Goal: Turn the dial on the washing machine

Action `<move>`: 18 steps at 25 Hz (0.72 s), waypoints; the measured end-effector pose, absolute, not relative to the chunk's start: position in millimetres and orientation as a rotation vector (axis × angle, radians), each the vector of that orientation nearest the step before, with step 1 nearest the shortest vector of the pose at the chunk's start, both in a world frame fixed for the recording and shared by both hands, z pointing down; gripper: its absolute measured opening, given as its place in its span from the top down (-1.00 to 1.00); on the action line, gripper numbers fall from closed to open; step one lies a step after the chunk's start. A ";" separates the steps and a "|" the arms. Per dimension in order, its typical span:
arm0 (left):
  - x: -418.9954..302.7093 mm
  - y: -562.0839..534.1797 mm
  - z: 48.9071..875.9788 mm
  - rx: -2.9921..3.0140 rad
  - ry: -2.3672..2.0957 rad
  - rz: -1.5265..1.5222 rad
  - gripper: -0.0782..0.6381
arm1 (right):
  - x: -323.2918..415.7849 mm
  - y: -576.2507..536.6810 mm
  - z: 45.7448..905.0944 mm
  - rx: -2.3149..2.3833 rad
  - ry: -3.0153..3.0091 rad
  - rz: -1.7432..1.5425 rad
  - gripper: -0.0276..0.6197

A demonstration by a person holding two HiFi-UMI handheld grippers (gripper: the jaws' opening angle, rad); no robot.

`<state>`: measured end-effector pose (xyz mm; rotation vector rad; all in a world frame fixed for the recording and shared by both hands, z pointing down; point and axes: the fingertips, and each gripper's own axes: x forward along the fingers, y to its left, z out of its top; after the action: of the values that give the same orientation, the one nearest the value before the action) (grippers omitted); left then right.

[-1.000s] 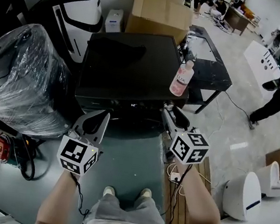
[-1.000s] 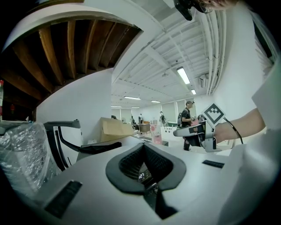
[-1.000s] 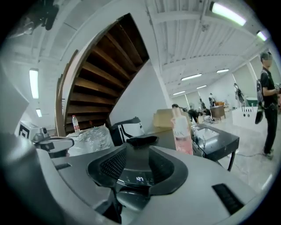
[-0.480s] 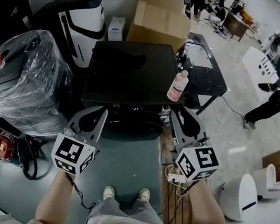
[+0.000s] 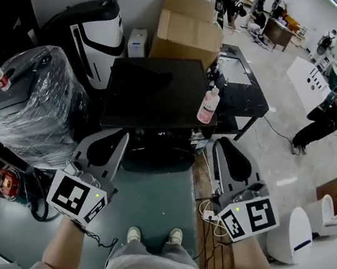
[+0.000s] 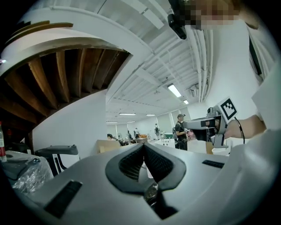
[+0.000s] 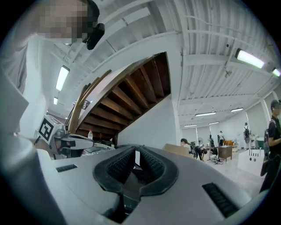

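The black washing machine [image 5: 156, 94] stands in front of me in the head view, seen from above; its dial does not show. A pink bottle [image 5: 208, 107] stands on its right front corner. Both grippers are held level in the air before its front, touching nothing. My left gripper [image 5: 120, 136] is shut, its pads meeting at the tips [image 6: 143, 145]. My right gripper [image 5: 222, 143] has just been closing: only a narrow slit stays between its pads [image 7: 137, 151], and nothing is in it. Each gripper view looks across the room over the machine.
A plastic-wrapped appliance [image 5: 34, 103] and a white-and-black machine [image 5: 93, 30] stand at the left. Cardboard boxes [image 5: 189, 26] sit behind the washer, a black table [image 5: 241, 79] to its right. A wooden board with a power strip [image 5: 209, 216] lies by my right foot. People work at the back.
Both grippers have risen toward the camera and drawn back from the washer's front. The right gripper's jaws have narrowed to a slit.
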<state>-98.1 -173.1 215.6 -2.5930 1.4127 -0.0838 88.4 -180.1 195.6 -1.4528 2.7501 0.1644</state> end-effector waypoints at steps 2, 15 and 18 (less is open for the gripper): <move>-97.5 -163.8 208.7 -2.592 1.407 -0.070 0.73 | 87.2 -168.7 185.6 -1.446 2.760 0.192 0.76; -109.9 -124.0 221.1 -2.584 1.464 -0.106 0.73 | 74.3 -113.2 176.2 -1.346 2.818 0.189 0.83; -113.3 -118.5 228.7 -2.578 1.480 -0.128 0.73 | 69.1 -110.0 188.7 -1.330 2.836 0.159 0.83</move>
<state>-113.3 -118.5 228.7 -2.5782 1.4801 -0.1280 69.1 -110.0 188.7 -1.3298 2.8365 0.1591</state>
